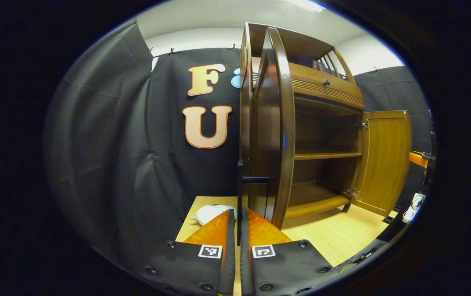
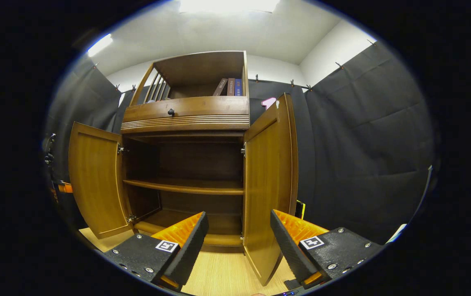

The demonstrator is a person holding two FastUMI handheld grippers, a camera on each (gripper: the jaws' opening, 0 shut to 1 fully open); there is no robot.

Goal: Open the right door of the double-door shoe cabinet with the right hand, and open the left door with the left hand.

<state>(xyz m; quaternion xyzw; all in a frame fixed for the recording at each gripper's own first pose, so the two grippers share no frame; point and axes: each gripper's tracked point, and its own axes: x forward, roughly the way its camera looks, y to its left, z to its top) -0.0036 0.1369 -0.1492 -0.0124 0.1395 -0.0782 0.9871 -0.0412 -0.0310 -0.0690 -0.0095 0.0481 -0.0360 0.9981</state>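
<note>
- Cabinet [image 2: 186, 119]: wooden, double-door, standing on a pale wood floor [image 2: 227, 271]; drawer with dark knob above the doors, open top shelf holding a few books [image 2: 229, 86].
- Right door [image 2: 266, 185]: swung out on its hinges, close to square with the cabinet front, edge-on toward the right gripper view. Judged done.
- Left door [image 2: 93, 179]: swung out wide at the opposite side in the right gripper view; in the left gripper view seen nearly edge-on, just ahead of the fingers. Judged open or all but open.
- Interior: one middle shelf [image 2: 186, 187] and a bottom board, both bare as far as visible.
- Left gripper [image 1: 237, 224]: fingers drawn narrow, a thin dark upright strip running between them; strip appears to be the left door's handle, not certain. Firm pinch on it by both pads not clear.
- Right gripper [image 2: 239, 242]: jaws wide apart, nothing held; right door's lower edge sits between the fingers in the view, touching neither as far as visible.
- White object [image 1: 211, 213]: lying on the floor beyond the left fingers, kind not told.
- Step in hand: last of the left-door swing, right-door step finished.
- Next move calls for: easing the left door to its full stop if any travel remains, then spreading the left fingers and drawing straight back clear of the door edge; right gripper to back off without knocking its door.
</note>
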